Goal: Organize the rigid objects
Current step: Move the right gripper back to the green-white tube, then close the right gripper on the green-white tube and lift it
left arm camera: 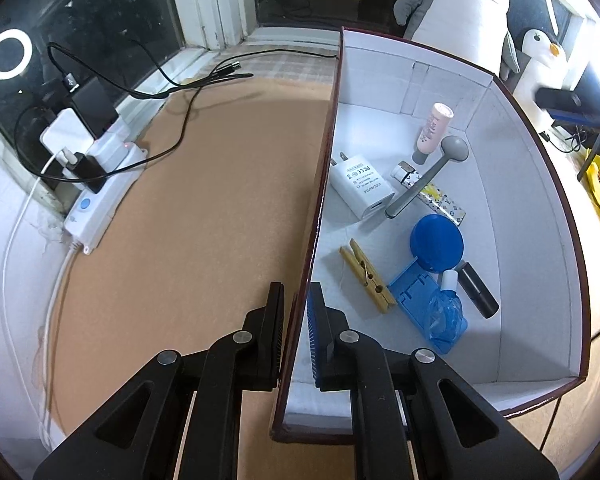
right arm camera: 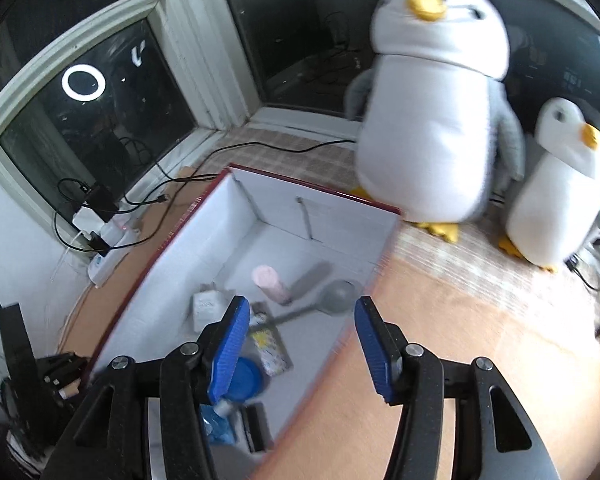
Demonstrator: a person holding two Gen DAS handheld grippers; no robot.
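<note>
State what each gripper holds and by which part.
The left gripper clamps the box by its side wall, near a corner. The right gripper is open and holds nothing.

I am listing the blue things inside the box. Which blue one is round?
The blue round lid, a flat disc near the middle of the box. The blue flat holder beside it is rectangular, and the clear blue bottle is elongated with a white cap.

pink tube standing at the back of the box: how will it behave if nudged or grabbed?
The pink tube stands upright on a narrow grey cap end, tall for its base, so it probably tips at a light nudge. Its round body would likely roll once down, perhaps toward the grey spoon beside it. It looks rigid and smooth, so possibly slippery.
</note>
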